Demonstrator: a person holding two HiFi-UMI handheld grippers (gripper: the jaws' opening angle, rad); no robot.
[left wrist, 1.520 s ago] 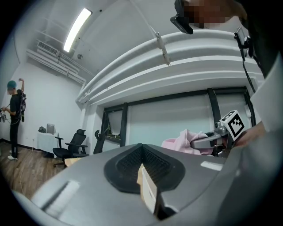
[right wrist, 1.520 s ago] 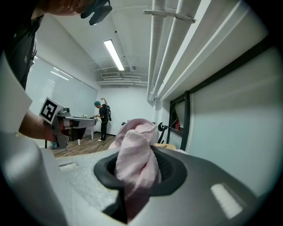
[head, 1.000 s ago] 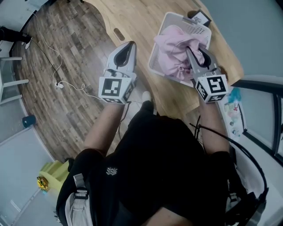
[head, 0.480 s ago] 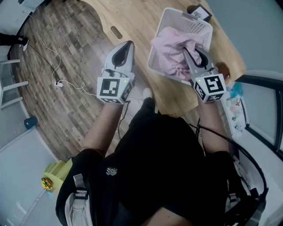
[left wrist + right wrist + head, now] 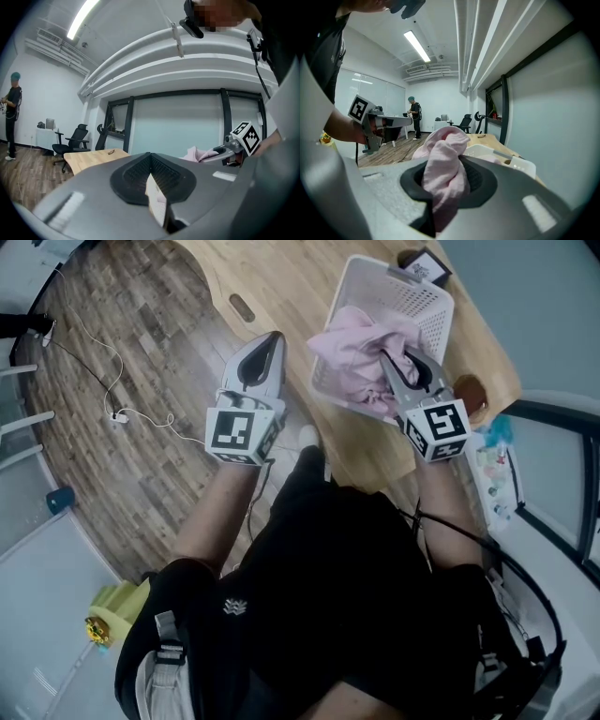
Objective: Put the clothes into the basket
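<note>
The pink cloth fills the white basket, so the bottom of the basket is hidden. One fold hangs over the near rim and covers that wall too. The basket sits on the wooden table.

The right claw is clamped on the cloth. From the head view its tips sink into the folds and are hard to see. In the right gripper view the cloth bulges up between the two sides and blocks much of what lies behind.

The left claw is closed, with its two sides together. It is off to the side of the basket, over the floor.

A small dark thing with a white label peeks out behind the basket, cut off by the picture's edge. I cannot tell what it is. The person's black top hides the near table edge. A thin cable lies on the floor.
</note>
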